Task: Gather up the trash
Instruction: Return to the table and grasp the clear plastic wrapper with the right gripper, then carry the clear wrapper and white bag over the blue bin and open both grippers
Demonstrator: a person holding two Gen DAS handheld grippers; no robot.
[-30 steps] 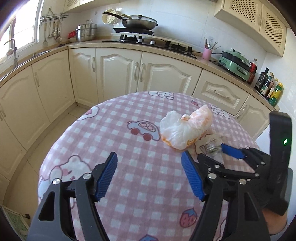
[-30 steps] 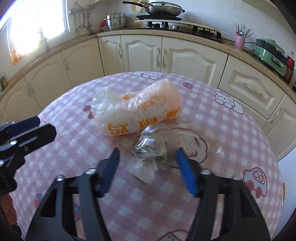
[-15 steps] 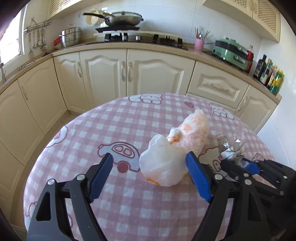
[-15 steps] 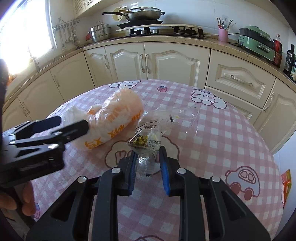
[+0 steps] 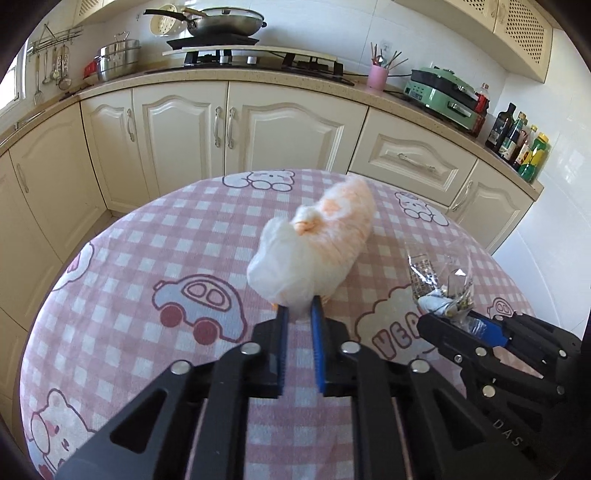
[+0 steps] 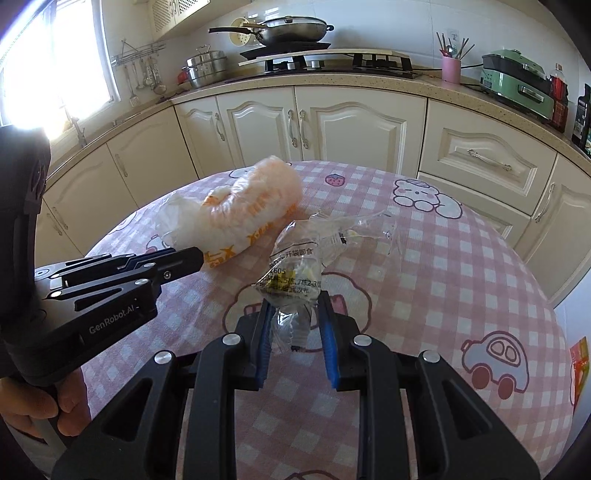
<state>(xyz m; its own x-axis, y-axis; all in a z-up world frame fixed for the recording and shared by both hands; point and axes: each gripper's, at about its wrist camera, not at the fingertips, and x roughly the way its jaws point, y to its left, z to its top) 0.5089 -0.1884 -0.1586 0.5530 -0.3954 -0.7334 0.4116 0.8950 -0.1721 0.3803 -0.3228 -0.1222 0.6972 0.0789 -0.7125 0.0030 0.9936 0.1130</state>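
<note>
Blue pads of the left gripper (image 5: 299, 314) pinch the near white end of the orange-and-white plastic bag (image 5: 314, 251), which lies across the middle of the round table (image 5: 147, 229) with its pink checked cartoon cloth. Just right of that bag, the right gripper (image 6: 293, 314) is clamped on the near end of a crumpled clear wrapper (image 6: 295, 273) printed with black text; the rest of the wrapper lies on the cloth beyond the fingers, close beside the bag. Behind the table runs a cream cabinet counter (image 5: 258, 81) carrying a gas hob with a steel wok (image 5: 221, 22), a pink utensil cup (image 5: 377, 75) and a green grill appliance (image 5: 443, 92).
</note>
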